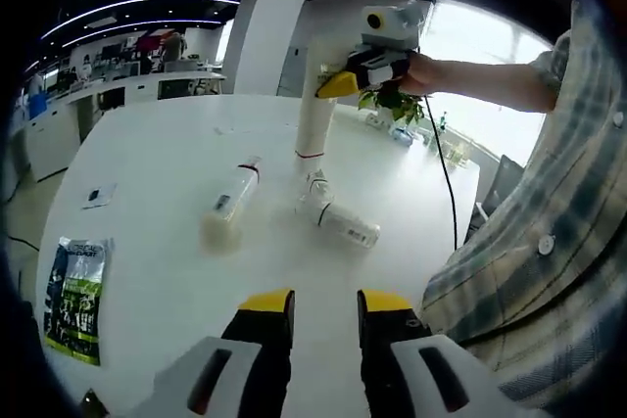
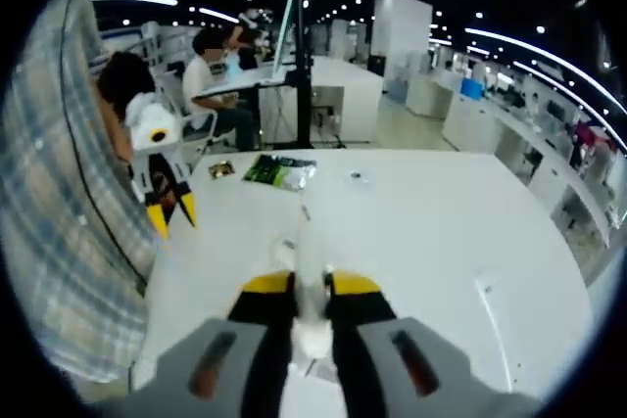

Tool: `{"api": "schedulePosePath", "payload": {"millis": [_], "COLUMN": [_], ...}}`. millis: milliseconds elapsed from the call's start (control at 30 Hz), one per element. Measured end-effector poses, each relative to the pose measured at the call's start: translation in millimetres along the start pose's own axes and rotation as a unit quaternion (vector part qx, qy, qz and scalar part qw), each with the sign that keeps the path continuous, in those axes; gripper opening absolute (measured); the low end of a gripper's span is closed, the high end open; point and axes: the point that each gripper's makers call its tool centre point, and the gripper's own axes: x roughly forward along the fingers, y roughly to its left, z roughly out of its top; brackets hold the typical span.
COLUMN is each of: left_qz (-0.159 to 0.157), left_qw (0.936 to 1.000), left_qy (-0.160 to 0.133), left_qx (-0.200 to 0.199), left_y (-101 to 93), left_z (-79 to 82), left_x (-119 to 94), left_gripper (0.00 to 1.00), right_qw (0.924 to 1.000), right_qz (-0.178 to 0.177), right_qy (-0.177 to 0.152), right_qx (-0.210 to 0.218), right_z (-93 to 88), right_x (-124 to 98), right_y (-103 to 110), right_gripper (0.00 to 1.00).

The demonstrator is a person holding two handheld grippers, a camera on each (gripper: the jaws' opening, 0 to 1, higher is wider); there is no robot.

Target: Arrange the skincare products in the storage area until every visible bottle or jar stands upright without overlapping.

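Note:
A tall white bottle [image 1: 315, 116] with a thin red line near its base stands nearly upright at the table's middle. My right gripper [image 1: 364, 73] is shut on its top; in the right gripper view the bottle [image 2: 311, 271] runs between my right gripper [image 2: 312, 289] jaws. I cannot tell whether its base touches the table. A cream bottle [image 1: 227, 205] lies on its side to the left of it. A small white bottle [image 1: 345, 223] lies just in front. My left gripper [image 1: 325, 312] hovers open and empty near the table's front edge, also seen at left [image 2: 168, 205].
A green packet [image 1: 76, 286] lies at the white table's [image 1: 157, 144] left edge, seen again [image 2: 279, 171] beside a small dark sachet [image 2: 221, 170]. A small card [image 1: 98, 195] lies nearby. A person's plaid sleeve [image 1: 549, 232] fills the right side. A cable [image 1: 446, 183] trails off the table.

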Motion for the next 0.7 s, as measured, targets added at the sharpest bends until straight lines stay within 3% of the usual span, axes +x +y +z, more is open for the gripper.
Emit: {"api": "schedulePosePath", "payload": {"millis": [267, 700], "left_qz": [-0.002, 0.009], "left_qw": [0.9999, 0.9999], "left_qy": [0.009, 0.005], "left_qx": [0.005, -0.003], "left_y": [-3.9, 1.7], "left_z": [-5.2, 1.6], "left_x": [0.0, -3.3], "left_gripper": [0.26, 0.25], "right_qw": [0.9999, 0.9995], "right_qz": [-0.01, -0.029], "right_qy": [0.005, 0.006], "right_qx": [0.005, 0.012], "right_z": [-7.2, -10.2], "right_x": [-2.1, -0.5], "right_y": [-15.5, -38.9], "right_gripper": [0.12, 0.12]}}
